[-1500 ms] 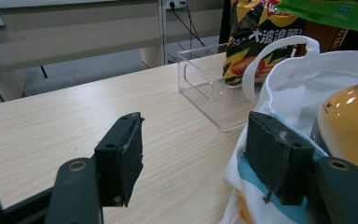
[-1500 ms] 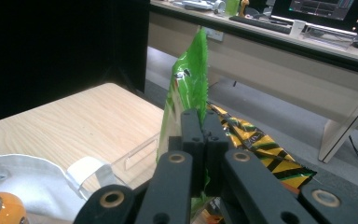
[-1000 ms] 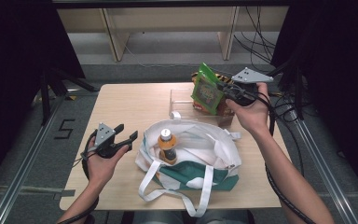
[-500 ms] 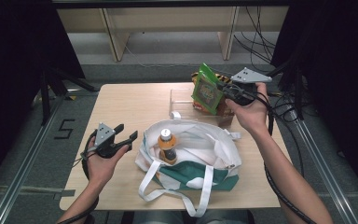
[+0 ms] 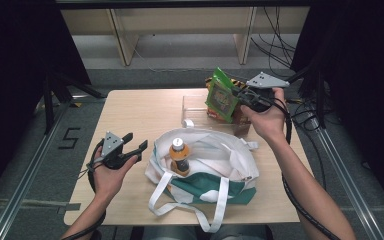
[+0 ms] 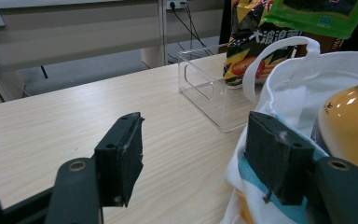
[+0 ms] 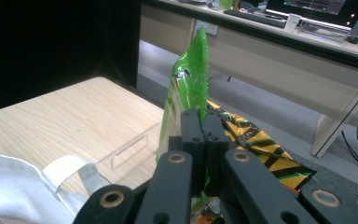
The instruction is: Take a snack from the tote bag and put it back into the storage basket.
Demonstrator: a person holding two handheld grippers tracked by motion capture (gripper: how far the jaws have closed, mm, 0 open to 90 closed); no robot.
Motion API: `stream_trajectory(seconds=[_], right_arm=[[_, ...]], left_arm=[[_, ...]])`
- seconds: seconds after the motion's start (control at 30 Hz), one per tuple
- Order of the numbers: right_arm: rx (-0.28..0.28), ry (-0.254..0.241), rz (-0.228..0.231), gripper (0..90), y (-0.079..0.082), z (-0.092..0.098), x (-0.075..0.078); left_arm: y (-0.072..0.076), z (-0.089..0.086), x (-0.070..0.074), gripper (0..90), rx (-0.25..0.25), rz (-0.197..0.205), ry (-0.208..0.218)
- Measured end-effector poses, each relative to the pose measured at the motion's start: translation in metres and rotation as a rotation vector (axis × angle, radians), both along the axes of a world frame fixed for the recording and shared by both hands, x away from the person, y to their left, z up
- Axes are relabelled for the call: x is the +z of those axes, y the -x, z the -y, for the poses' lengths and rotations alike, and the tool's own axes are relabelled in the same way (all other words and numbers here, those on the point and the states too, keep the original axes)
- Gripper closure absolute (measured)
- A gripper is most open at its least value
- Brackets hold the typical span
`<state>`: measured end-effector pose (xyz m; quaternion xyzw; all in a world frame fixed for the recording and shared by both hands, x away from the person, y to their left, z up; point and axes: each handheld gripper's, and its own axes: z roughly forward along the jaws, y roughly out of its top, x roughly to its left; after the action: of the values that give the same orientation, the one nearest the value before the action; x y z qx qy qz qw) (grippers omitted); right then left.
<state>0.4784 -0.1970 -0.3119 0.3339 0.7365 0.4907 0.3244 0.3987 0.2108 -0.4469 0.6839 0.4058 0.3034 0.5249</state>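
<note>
From above, the right gripper (image 5: pixel 236 97) is held up over the far right part of the table (image 5: pixel 145 112), its fingers clamped on the edge of a green snack packet (image 5: pixel 221 96) that hangs in the air above a clear plastic box (image 5: pixel 196 107). The right gripper view makes that grip plain: the two black fingers (image 7: pixel 193 135) are pressed together with the thin green packet (image 7: pixel 186 88) pinched between them, and it also brings out a yellow-and-black striped bag (image 7: pixel 256 144) just behind the packet, which from above is mostly hidden by the packet and the hand. The left gripper (image 5: pixel 132 145) rests low at the near left of the table, fingers spread apart and holding nothing, just beside a white and green tote bag (image 5: pixel 215 165). The high view shows an orange bottle (image 5: pixel 179 156) standing upright inside the open bag; the left gripper view shows its rounded orange side (image 6: pixel 349 126) close up behind the white cloth, with one finger (image 6: pixel 275 158) right at the bag's edge, and the box's handle slot (image 6: pixel 198 79) beyond.
</note>
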Motion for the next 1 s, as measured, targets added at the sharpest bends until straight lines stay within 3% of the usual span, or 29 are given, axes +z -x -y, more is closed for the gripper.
stream_trajectory(seconds=[0.4, 0.7, 0.83, 1.0], right_arm=[[-0.008, 0.012, 0.011, 90.0, -0.007, -0.004, -0.004], [-0.008, 0.024, -0.015, 90.0, -0.011, -0.005, -0.008], [-0.014, 0.026, 0.005, 90.0, -0.015, -0.005, -0.011], [-0.014, 0.032, -0.015, 90.0, -0.016, -0.007, -0.014]], left_arm=[[0.0, -0.001, 0.0, 36.4, 0.001, -0.002, -0.001], [0.0, -0.001, 0.0, 36.4, 0.0, -0.002, 0.0], [0.0, 0.0, 0.0, 36.3, 0.001, -0.003, 0.002], [-0.001, -0.001, 0.0, 36.4, 0.0, -0.002, -0.001]])
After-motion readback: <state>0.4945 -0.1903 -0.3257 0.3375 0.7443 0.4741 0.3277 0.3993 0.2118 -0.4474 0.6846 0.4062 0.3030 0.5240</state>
